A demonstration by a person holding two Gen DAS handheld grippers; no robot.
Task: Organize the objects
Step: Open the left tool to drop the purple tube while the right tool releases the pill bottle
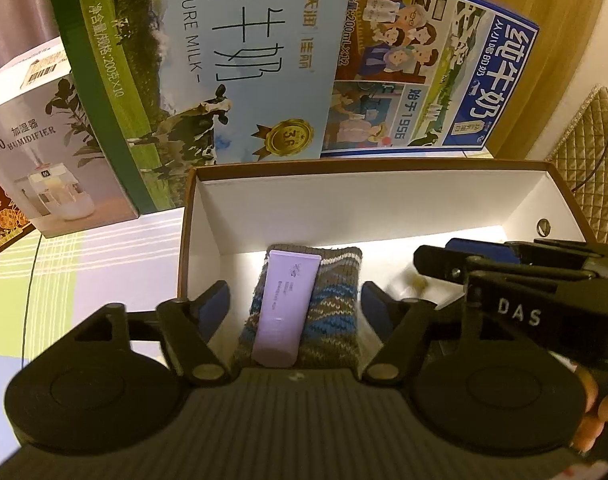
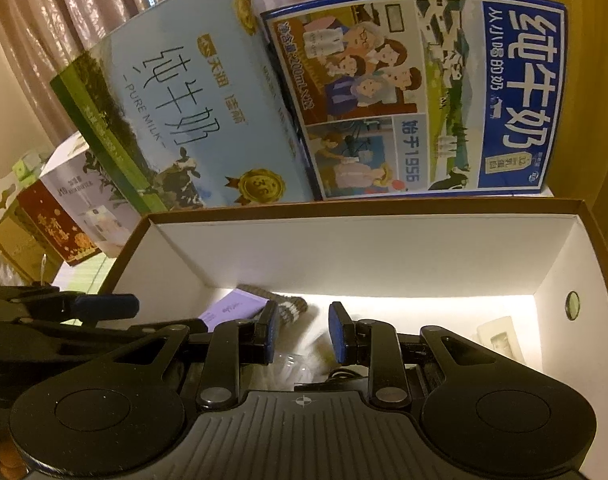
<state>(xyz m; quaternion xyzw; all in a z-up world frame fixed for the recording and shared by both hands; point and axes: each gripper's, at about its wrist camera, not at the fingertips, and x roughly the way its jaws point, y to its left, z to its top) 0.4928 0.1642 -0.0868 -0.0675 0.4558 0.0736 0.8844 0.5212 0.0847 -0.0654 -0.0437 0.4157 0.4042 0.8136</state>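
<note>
Both grippers hang over an open cardboard box [image 1: 383,208], brown outside, smooth white inside. The left gripper [image 1: 294,304] is spread wide with nothing between its blue pads; straight below it a smooth lilac tube [image 1: 286,306] lies lengthwise on a folded knitted sock [image 1: 335,312] against the box's left wall. The right gripper [image 2: 304,334] has its fingers apart too, over something pale and crinkly on the box floor, perhaps a plastic wrapper; it is too blurred to tell. To lift the tube cleanly, the left fingers should close across its narrow sides, since the soft wool beneath will give and could snag.
</note>
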